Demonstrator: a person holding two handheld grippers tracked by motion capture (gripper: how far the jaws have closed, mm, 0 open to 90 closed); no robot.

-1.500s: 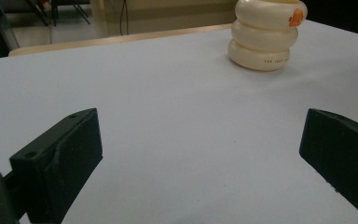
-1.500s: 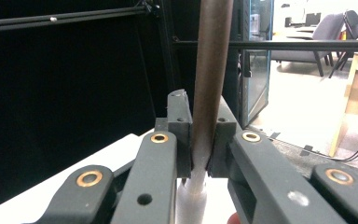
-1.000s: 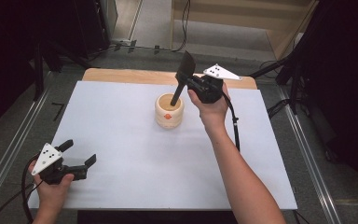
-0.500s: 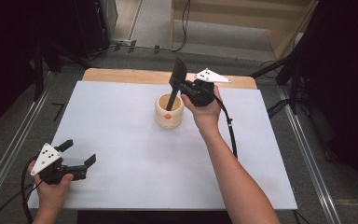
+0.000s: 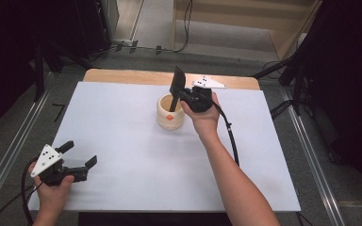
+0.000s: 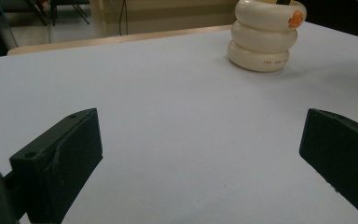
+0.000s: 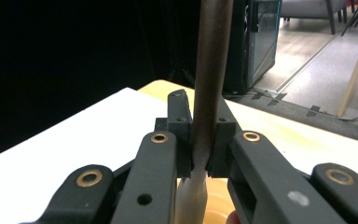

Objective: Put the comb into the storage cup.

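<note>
Now the right gripper (image 5: 185, 95) clamps a dark spatula (image 5: 175, 90) standing in the cream ringed holder (image 5: 170, 113), while the left gripper (image 5: 79, 162) rests released.

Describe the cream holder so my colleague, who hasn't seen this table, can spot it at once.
On the white table, look toward the far middle, just short of the wooden strip. The cream holder stands there, beside the person's right hand. It looks like three stacked rounded rings with a small orange mark near its rim, and a dark spatula, clamped in the right hand-held gripper, sticks up out of it.
</note>
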